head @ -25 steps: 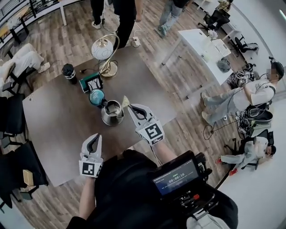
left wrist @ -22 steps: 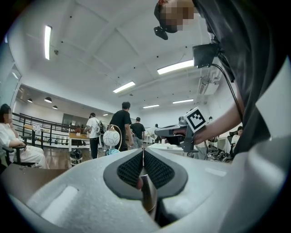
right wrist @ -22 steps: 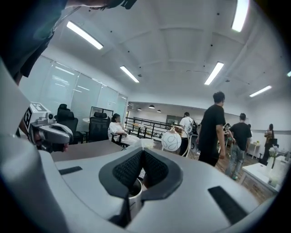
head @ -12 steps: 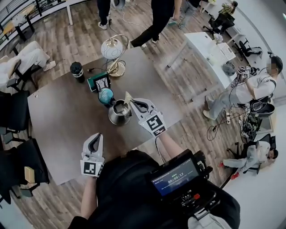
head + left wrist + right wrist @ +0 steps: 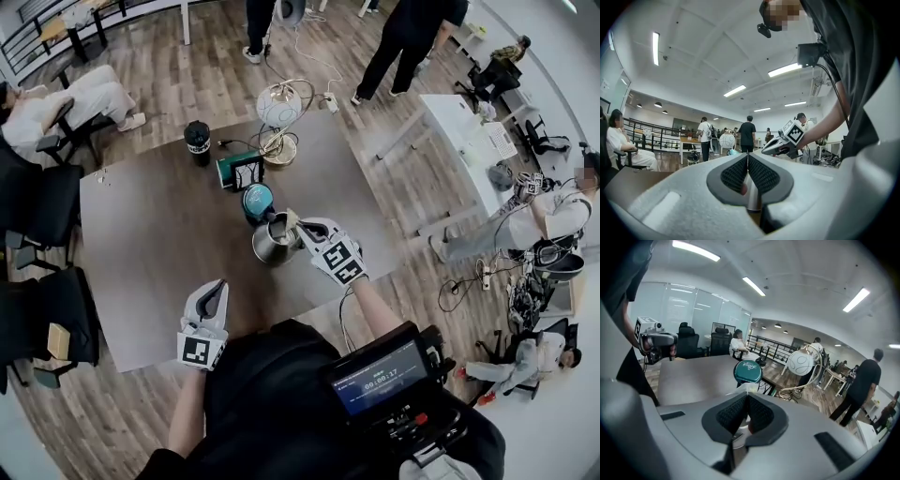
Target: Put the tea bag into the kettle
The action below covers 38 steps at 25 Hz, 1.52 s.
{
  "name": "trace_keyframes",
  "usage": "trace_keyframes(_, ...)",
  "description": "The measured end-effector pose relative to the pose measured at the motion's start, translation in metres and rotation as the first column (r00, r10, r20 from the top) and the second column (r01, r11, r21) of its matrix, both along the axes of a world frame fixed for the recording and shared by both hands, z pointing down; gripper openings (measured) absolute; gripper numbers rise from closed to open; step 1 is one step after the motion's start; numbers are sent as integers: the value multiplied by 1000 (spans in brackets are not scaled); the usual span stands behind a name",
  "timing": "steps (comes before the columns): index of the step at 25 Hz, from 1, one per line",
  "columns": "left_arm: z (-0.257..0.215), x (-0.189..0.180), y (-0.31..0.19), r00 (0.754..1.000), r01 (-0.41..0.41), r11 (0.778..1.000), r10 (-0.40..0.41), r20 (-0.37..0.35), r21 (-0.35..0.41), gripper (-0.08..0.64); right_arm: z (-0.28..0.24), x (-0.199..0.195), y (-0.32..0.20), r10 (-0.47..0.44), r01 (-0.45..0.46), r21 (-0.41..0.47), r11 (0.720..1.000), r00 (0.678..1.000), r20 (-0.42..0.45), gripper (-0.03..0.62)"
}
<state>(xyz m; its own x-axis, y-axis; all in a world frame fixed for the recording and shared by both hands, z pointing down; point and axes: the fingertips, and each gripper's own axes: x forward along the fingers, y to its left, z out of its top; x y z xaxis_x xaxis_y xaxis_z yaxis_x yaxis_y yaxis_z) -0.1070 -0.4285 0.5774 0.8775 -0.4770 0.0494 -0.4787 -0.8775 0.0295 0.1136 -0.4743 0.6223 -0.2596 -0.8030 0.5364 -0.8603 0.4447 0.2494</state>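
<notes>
The grey table [image 5: 141,244] carries everything, with most of its surface bare. At its far side stand a lamp with a white globe [image 5: 279,105], a green box [image 5: 240,171] and a black cup [image 5: 197,141].

Nearer the person is the steel kettle [image 5: 270,246]. Its mouth is open and faces up, and a teal-topped container [image 5: 257,200] sits just beside it on the far side.

The right gripper [image 5: 300,228] reaches in over the kettle from the person's side, its tips at the rim of the mouth. Its own view shows the jaws clenched on the tea bag [image 5: 291,219], with a pale corner of the bag poking out past the tips.

The left gripper [image 5: 215,292] hangs near the table's front edge, well apart from the kettle. Its jaws are pressed together with nothing between them.

By my reading the task is most of the way through. The bag is picked up and carried to the kettle but not yet inside it. What remains is to bring the bag fully over the opening, lower it and let the jaws part so it drops in. From the head view I cannot tell whether the bag hangs squarely over the mouth or over its edge. If it hangs over the edge, the bag could catch on the rim or fall outside.
</notes>
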Motion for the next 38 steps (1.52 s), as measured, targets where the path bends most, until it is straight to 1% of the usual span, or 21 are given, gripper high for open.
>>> trace_keyframes(3,2,-8,0,1000,6,1000,-6,-3,2,0,11,-13,-1,-33,32,-40,999,999,-5,9)
trace_keyframes(5,3,-14,-2,1000,12,1000,-12,-5,9,0,18,-19,-5,-38,38,-65,997,999,-6,8)
trace_keyframes(9,5,-26,-7,1000,30,1000,-30,-5,6,1,42,-19,-9,-13,10,-144,990,1000,-21,8)
trace_keyframes(11,8,-32,-8,999,36,999,-36,-3,6,0,49,-16,-10,11,-15,-164,986,999,-30,9)
trace_keyframes(15,12,-40,-10,999,39,999,-39,1,1,0,55,-10,-11,59,-64,-168,984,998,-35,9)
trace_keyframes(20,13,-45,-9,1000,28,1000,-28,-1,3,0,58,-12,-9,74,-80,-160,984,996,-43,18)
trace_keyframes(24,14,-48,-10,1000,20,1000,-20,3,2,0,58,-11,-7,108,-113,-150,982,993,-44,71)
trace_keyframes(26,14,-48,-10,1000,14,1000,-14,3,13,1,48,-10,-8,137,-139,-104,985,990,-22,71)
trace_keyframes(27,13,-48,-11,1000,12,1000,-12,3,22,1,38,-10,-9,151,-150,-57,987,988,8,71)
trace_keyframes(29,14,-48,-10,1000,5,1000,-5,-2,24,0,4,-18,-8,151,-160,71,985,981,121,69)
trace_keyframes(30,16,-48,-9,1000,1,1000,-1,-2,19,0,-16,-28,-6,129,-157,137,978,973,192,55)
trace_keyframes(31,18,-48,-9,1000,-4,1000,4,4,15,0,-37,-39,-3,98,-151,198,968,962,255,15)
trace_keyframes(32,18,-47,-9,1000,-8,1000,8,15,13,1,-54,-52,2,66,-146,252,957,951,301,8)
trace_keyframes(33,16,-45,-8,1000,-12,1000,12,25,11,0,-68,-66,7,37,-140,295,945,944,327,8)
trace_keyframes(35,12,-40,-6,999,-25,1000,25,23,10,0,-86,-97,20,-18,-115,353,929,936,351,8)
trace_keyframes(38,11,-33,-3,999,-45,999,44,26,4,0,-96,-140,38,-91,-75,394,916,918,386,6)
